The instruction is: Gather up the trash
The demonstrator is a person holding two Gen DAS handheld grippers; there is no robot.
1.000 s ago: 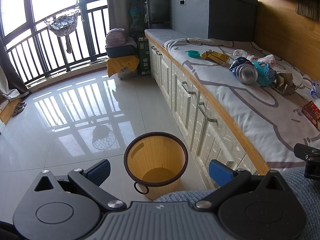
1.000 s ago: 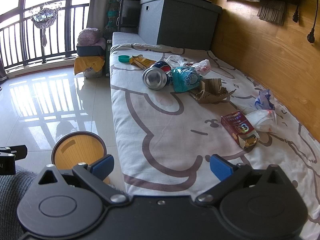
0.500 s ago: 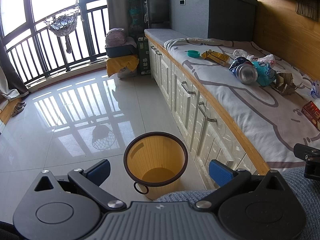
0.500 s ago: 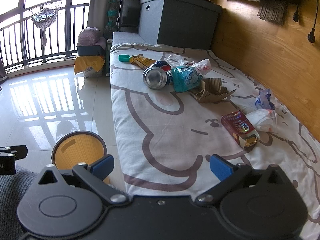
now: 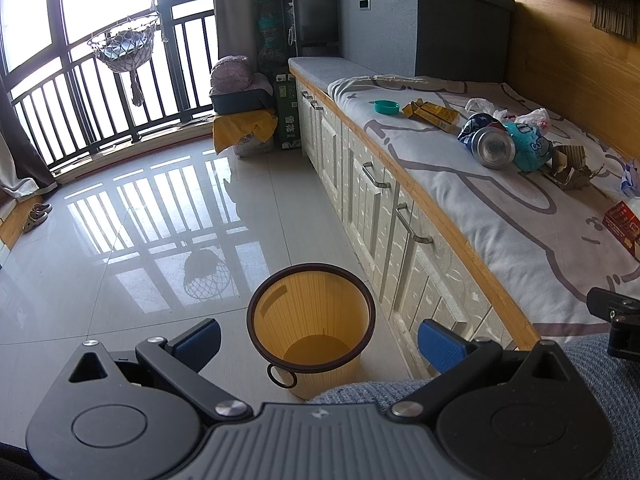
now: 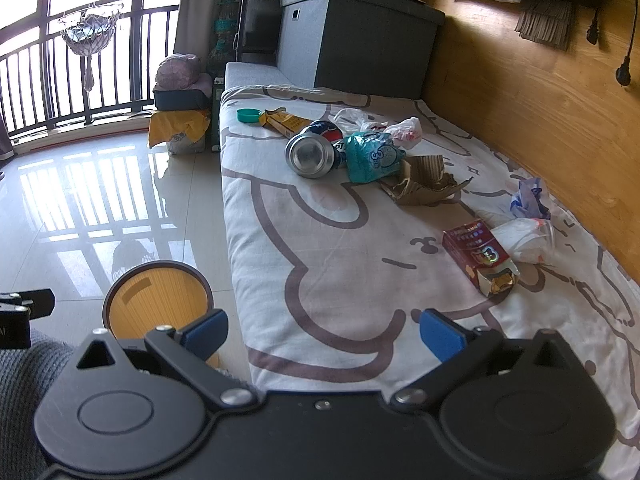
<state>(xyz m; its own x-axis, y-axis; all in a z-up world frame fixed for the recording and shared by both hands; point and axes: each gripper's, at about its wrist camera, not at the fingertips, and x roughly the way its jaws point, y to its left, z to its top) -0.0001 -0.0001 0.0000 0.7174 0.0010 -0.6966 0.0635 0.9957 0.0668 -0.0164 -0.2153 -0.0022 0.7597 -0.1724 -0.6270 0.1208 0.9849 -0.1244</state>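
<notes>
A yellow bin [image 5: 312,328] with a dark rim stands on the floor beside the bench; it also shows in the right wrist view [image 6: 157,305]. Trash lies on the white sheet [image 6: 340,248]: a red box [image 6: 478,254], a clear bag [image 6: 528,238], torn cardboard [image 6: 424,182], a metal can [image 6: 310,154], a teal packet [image 6: 372,156], a yellow box [image 6: 286,122], a teal lid [image 6: 248,115]. My left gripper [image 5: 318,342] is open and empty above the bin. My right gripper [image 6: 324,332] is open and empty over the sheet's near edge.
White cabinet fronts [image 5: 384,216] with metal handles run under the bench. A grey storage box [image 6: 356,36] stands at the far end. A wooden wall [image 6: 540,100] backs the bench. A tiled floor [image 5: 140,220] reaches a railed window; a yellow-covered stack [image 5: 244,132] stands there.
</notes>
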